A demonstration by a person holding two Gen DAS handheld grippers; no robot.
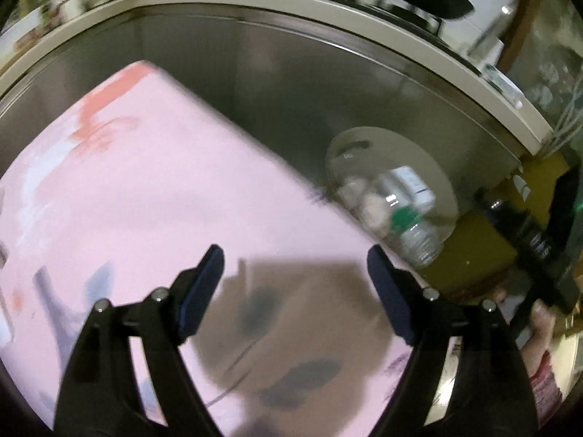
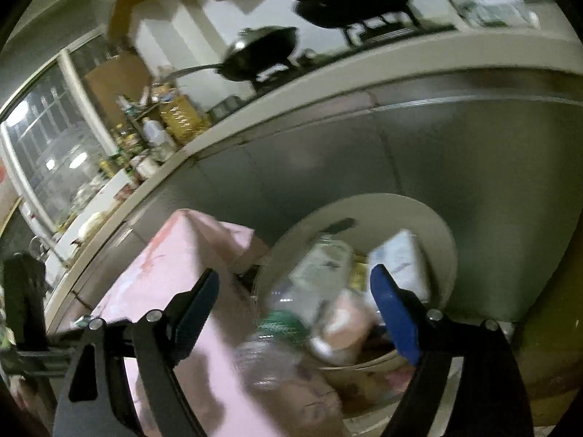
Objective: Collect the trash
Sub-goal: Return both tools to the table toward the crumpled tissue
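Tongs are held spread, nothing pinched: left tongs (image 1: 295,291) over pink counter (image 1: 145,182), right tongs (image 2: 295,313) over bin (image 2: 419,211) w/ bottle (image 2: 280,327).

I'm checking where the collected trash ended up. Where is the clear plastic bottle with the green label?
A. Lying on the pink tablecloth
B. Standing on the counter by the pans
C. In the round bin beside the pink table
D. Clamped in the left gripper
C: the clear plastic bottle lies in the round bin among other trash, beside the pink table; neither gripper holds anything.
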